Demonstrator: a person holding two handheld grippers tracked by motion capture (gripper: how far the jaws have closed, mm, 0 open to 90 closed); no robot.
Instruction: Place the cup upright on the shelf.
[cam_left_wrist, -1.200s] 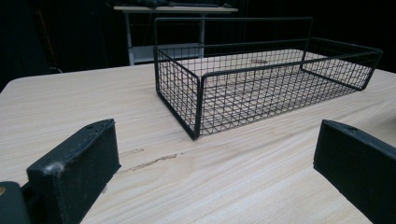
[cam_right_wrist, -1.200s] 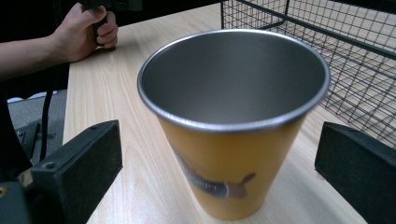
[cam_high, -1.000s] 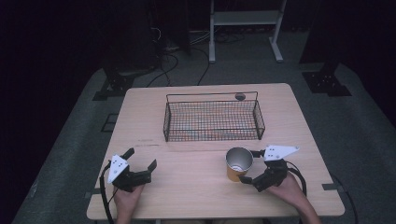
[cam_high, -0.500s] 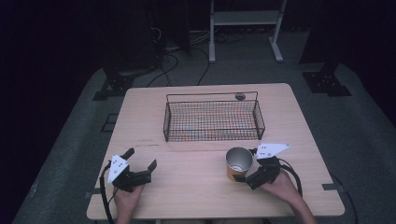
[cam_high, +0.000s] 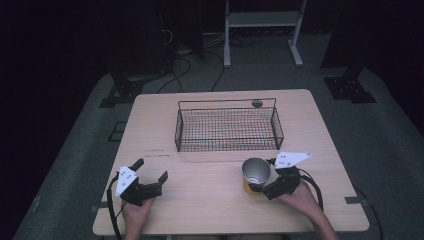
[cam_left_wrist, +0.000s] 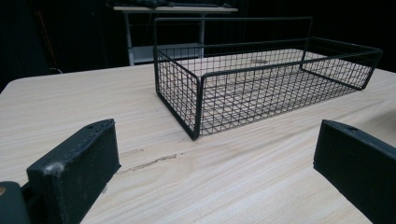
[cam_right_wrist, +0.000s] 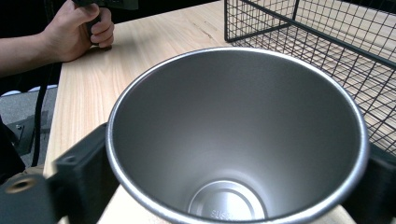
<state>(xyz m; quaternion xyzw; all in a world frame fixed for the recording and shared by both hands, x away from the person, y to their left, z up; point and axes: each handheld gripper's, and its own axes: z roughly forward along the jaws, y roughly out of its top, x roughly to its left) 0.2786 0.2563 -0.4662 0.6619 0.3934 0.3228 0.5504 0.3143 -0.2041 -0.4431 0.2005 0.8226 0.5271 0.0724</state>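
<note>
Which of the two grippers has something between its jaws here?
The right gripper: its black jaws flank the upright steel cup with the orange outside, by the black wire basket. The left gripper stands open over bare wooden table.

A dim room is surrounding the pale wooden table (cam_high: 215, 105); cables (cam_high: 192, 55) are trailing over grey floor (cam_high: 75, 165) beneath a far white stand (cam_high: 260, 22).

One light wooden counter (cam_high: 210, 200) carries everything. On it stands one black wire-mesh basket (cam_high: 227, 129), rectangular, toward twelve o'clock. One open-topped steel cup with an orange outer wall (cam_high: 255, 175) stands at about four o'clock. One small dark round fitting (cam_high: 257, 103) sits in the counter beyond the basket. Two hand-held grippers are there: the left hand-held gripper (cam_high: 150, 176) at seven o'clock, the right hand-held gripper (cam_high: 264, 176) at the cup.
</note>
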